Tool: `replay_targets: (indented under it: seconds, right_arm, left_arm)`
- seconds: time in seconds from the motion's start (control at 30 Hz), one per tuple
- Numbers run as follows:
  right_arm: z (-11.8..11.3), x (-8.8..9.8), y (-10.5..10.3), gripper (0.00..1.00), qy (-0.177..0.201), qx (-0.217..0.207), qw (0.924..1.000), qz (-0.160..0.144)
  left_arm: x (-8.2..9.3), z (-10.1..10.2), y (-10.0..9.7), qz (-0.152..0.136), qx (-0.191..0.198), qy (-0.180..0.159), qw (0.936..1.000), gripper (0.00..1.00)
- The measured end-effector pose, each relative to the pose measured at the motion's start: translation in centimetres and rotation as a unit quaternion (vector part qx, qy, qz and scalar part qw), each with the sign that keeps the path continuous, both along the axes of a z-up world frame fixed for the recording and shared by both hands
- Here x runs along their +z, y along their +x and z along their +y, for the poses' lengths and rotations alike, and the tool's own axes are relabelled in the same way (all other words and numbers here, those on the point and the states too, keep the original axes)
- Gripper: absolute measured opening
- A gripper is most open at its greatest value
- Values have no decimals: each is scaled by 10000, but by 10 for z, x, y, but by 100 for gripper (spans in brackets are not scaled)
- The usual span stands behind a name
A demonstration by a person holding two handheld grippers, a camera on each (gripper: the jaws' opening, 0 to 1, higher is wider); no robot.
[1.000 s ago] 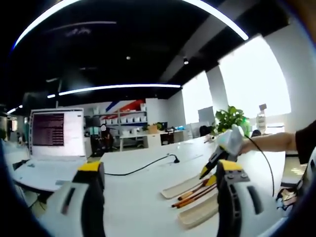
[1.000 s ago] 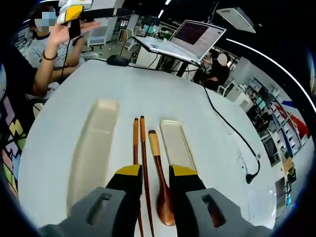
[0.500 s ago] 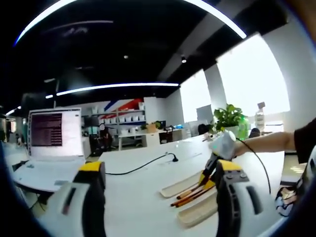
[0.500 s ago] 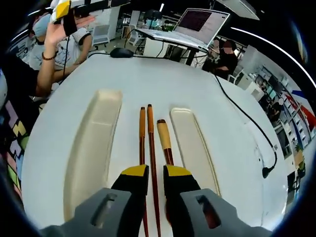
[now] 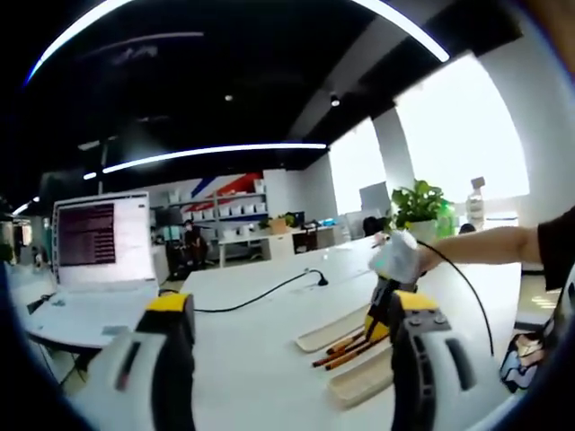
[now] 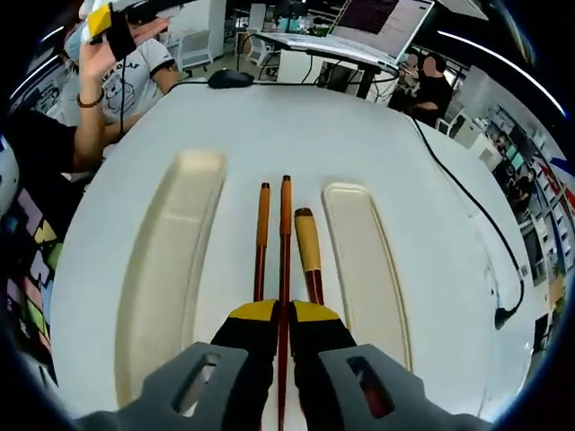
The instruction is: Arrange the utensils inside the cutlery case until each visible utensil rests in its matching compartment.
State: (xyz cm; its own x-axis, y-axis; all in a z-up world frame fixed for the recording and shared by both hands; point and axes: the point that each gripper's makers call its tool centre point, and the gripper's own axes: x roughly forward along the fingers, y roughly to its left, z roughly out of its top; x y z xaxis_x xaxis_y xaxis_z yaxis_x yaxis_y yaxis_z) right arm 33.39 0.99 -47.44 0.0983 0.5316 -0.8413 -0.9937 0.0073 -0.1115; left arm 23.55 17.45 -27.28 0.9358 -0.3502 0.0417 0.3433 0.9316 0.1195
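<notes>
In the right gripper view, the right hand-held gripper (image 6: 284, 316) is seen lowered over the utensils on the white worktop (image 6: 252, 126), its yellow-tipped jaws drawn almost together around one of the two wooden chopsticks (image 6: 285, 224). Half a second ago a slightly wider gap was seen between the jaws; now the chopstick shaft is pinched between them. The second chopstick (image 6: 261, 235) lies just beside it on the left, parallel to it, and the wooden spoon (image 6: 308, 247) lies just beside it on the right, its bowl end hidden behind the jaw. These three utensils rest on the bare worktop between the two halves of the cream cutlery case: the deeper half (image 6: 171, 260) on the left and the shallower half (image 6: 364, 260) on the right. Neither half holds a utensil. A black cable (image 6: 467, 211) is trailed across the worktop on the right, and a laptop (image 6: 377, 22) stands beyond the far edge.

In the left gripper view, the left hand-held gripper (image 5: 287, 337) is held up off the worktop with its jaws wide apart and nothing between them. The other hand-held gripper is seen there low over the chopsticks (image 5: 346, 350), lower than a second ago.
</notes>
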Motion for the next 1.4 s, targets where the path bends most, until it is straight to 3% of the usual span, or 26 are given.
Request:
replay_targets:
  seconds: [0.17, 0.23, 0.43, 0.57, 0.6, 0.7, 1.03, 1.17, 1.23, 1.4]
  right_arm:
    - [1, 0, -1, 2, -103, -128, 9998, 90]
    - [1, 0, -3, 2, -188, 181, 9996, -69]
    - [5, 1, -3, 2, -212, -84, 9997, 118]
    - [1, 3, 1, 2, -312, -236, 9992, 52]
    - [3, 8, 7, 2, -209, -459, 9987, -25]
    - [4, 18, 1, 2, -182, -325, 9993, 100]
    - [8, 46, -15, 2, 63, -355, 9993, -71]
    - [7, 52, -25, 2, 209, -318, 9993, -65]
    - [8, 57, -23, 2, 427, -621, 9970, -185]
    - [5, 56, -39, 2, 617, -454, 9965, -323]
  left_arm:
    - [-2, -2, 0, 36, -22, 40, 10000, 94]
    - [-2, -2, 0, 35, -26, 37, 10000, 94]
    - [-3, 3, 1, 65, 57, -12, 10000, 94]
    - [-4, 5, 2, 94, 106, -14, 9999, 93]
    - [-5, 5, 2, 110, 98, 6, 9999, 93]
    - [-8, 5, 5, 160, 124, 6, 9998, 92]
    - [-12, 6, 6, 238, 132, 36, 9996, 92]
    - [-11, 8, 6, 237, 147, 0, 9996, 92]
    - [-11, 8, 5, 232, 151, -2, 9996, 92]
    - [-14, 10, 8, 283, 183, 18, 9994, 92]
